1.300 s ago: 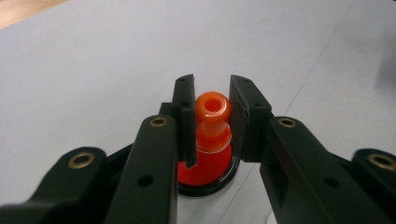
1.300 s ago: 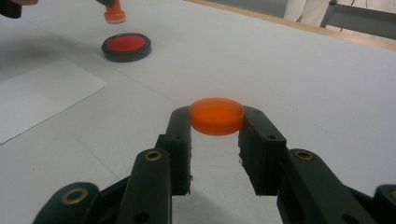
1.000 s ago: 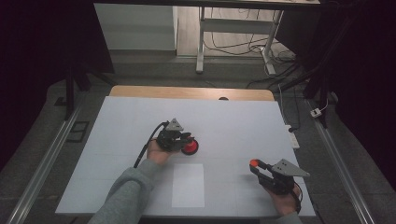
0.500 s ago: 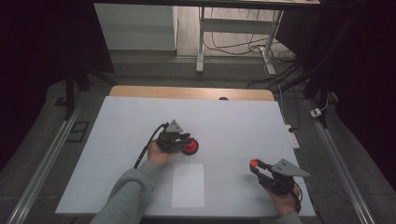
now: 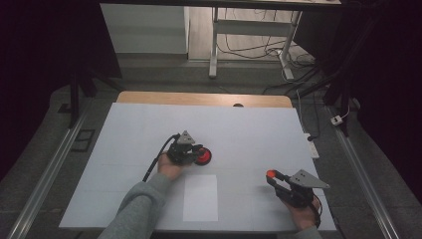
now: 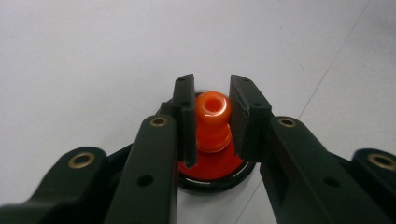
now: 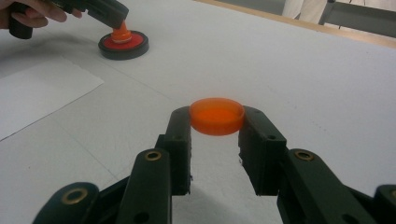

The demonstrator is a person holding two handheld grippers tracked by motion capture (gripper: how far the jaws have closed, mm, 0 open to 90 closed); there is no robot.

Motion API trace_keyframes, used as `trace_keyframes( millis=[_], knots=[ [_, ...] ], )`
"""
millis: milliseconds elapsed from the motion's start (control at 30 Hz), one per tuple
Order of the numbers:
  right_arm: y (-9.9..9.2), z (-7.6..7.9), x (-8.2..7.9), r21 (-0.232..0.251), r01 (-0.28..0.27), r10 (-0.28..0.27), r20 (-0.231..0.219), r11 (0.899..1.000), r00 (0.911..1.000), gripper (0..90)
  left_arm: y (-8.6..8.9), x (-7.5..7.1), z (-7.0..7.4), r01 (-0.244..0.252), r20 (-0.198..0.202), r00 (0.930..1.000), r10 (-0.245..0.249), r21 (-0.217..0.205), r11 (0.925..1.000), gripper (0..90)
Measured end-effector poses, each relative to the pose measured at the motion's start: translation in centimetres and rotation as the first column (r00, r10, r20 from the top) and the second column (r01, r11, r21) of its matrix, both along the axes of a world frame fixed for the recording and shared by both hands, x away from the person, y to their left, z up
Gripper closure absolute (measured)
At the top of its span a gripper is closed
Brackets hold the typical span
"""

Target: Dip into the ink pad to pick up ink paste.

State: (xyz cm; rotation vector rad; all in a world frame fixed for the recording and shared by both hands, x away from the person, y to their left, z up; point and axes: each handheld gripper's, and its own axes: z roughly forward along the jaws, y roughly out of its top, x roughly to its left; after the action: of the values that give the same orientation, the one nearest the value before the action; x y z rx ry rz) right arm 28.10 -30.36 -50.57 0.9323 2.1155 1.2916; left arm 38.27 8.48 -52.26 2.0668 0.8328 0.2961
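Here, toward the middle of the white worktop (image 5: 249, 129), the left gripper (image 5: 195, 153) has its jaws clamped on the orange knob (image 6: 212, 122) that stands upright from a red disc in a black ring (image 5: 203, 157). The knob's long axis runs straight up from the worktop, its open hollow top facing upward. The disc lies flat. Just nearer the person's edge lies a white paper sheet (image 5: 200, 197), flat, its long sides running from the near edge toward the far one. Over by the near right corner, the right gripper (image 5: 271, 175) holds a shallow orange cap (image 7: 216, 115) between its jaws, clamped at its rim, broad face up and level, clear of the worktop.
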Motion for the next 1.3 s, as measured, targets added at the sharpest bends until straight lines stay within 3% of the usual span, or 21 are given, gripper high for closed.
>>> trace_keyframes(
  millis=[400, 800, 900, 1300],
  knots=[
    [0.04, 0.05, -0.07, -0.001, -0.006, 0.006, 0.002, 1.0, 1.0, 64.5, -0.4, -0.26, -0.13, 0.006, 0.03, 0.9995, -0.007, 0.045, 0.999, 73.1],
    [0.05, 0.04, -0.06, -0.001, -0.006, 0.006, 0.001, 1.0, 1.0, 64.6, -0.08, 0.01, -0.35, 0.008, 0.008, 0.9999, -0.008, 0.013, 0.9999, 73.2],
    [0.03, 0.04, -0.08, 0.0, -0.006, 0.006, 0.001, 1.0, 1.0, 64.6, -0.22, -0.14, -0.26, 0.011, 0.019, 0.9998, -0.011, 0.034, 0.9994, 73.2],
    [0.02, 0.01, -0.08, -0.002, -0.004, 0.004, 0.0, 1.0, 1.0, 64.5, -0.31, -0.14, -0.18, 0.013, 0.017, 0.9998, -0.014, 0.049, 0.9987, 73.2]
  ],
)
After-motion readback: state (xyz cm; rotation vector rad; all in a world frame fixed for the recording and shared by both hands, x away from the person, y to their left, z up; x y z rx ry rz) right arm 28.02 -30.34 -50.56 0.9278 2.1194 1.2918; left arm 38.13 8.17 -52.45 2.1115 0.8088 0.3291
